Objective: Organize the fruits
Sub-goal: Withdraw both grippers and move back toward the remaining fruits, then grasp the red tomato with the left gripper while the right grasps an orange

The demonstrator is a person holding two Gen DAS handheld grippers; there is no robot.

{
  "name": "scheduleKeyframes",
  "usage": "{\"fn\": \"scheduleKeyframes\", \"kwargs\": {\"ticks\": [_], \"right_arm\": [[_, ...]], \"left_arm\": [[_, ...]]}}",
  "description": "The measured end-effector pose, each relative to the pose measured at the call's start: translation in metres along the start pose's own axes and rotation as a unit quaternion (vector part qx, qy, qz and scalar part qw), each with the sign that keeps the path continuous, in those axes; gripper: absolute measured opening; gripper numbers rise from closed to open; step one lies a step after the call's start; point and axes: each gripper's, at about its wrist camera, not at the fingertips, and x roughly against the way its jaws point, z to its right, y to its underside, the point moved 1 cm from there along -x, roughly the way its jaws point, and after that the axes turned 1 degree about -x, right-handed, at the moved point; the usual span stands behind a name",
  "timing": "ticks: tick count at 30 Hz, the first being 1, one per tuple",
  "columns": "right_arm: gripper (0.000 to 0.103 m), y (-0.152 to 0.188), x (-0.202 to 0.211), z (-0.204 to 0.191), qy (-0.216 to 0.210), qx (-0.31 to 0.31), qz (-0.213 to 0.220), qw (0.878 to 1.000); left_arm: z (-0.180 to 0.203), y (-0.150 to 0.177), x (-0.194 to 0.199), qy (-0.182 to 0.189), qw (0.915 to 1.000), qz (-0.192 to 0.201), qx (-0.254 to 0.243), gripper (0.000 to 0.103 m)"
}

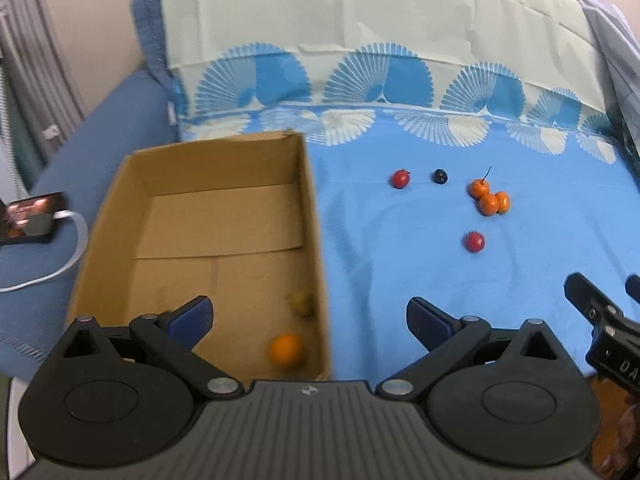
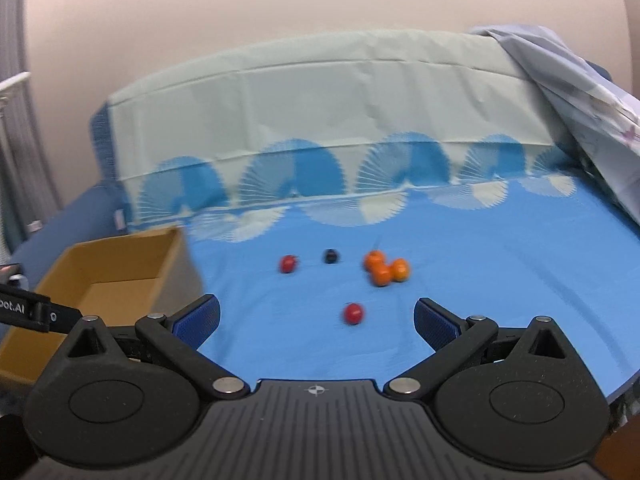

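1. Both tongs are spread wide and hold nothing: the left gripper (image 1: pixel 310 320) hangs over the near right corner of the cardboard box (image 1: pixel 120 208), and the right gripper (image 2: pixel 316 318) hovers over the blue sheet (image 2: pixel 500 280) to the right of the box.
2. Two fruits already lie inside the box near its right wall: an orange fruit (image 1: pixel 285 351) close to the near corner and a blurred yellowish-brown one (image 1: pixel 302 302) just behind it.
3. Six fruits remain on the sheet, all well to the right of the box. Nearest the right gripper is a red fruit (image 2: pixel 353 313).
4. Farther from the box's near end lie another red fruit (image 2: pixel 287 264), a small dark fruit (image 2: pixel 330 256) and a touching cluster of three orange fruits (image 2: pixel 385 269).
5. By my reckoning the job is about a quarter done; the red fruit in front of the right gripper looks the likeliest next pick.
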Motion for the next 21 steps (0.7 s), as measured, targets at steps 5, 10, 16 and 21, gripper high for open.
{"fn": "scheduleKeyframes", "kwargs": {"ticks": [5, 10, 16, 21], "right_arm": [[0.102, -0.009, -0.067, 0.030, 0.018, -0.008, -0.004, 1.000], [0.102, -0.013, -0.155, 0.053, -0.011, -0.041, -0.066, 0.997], [0.102, -0.002, -0.254, 0.066, 0.016, -0.075, -0.118, 0.990], [0.102, 0.008, -0.314, 0.071, 0.034, -0.131, -0.148, 0.980]], "left_arm": [[0.037, -0.044, -0.073, 0.004, 0.9999, -0.004, 0.013, 0.103], [0.068, -0.079, -0.155, 0.003, 0.9997, -0.023, 0.006, 0.103], [0.090, -0.102, -0.248, 0.024, 0.9971, -0.072, 0.008, 0.103], [0.105, -0.119, -0.301, 0.030, 0.9969, -0.073, -0.008, 0.103]]}}
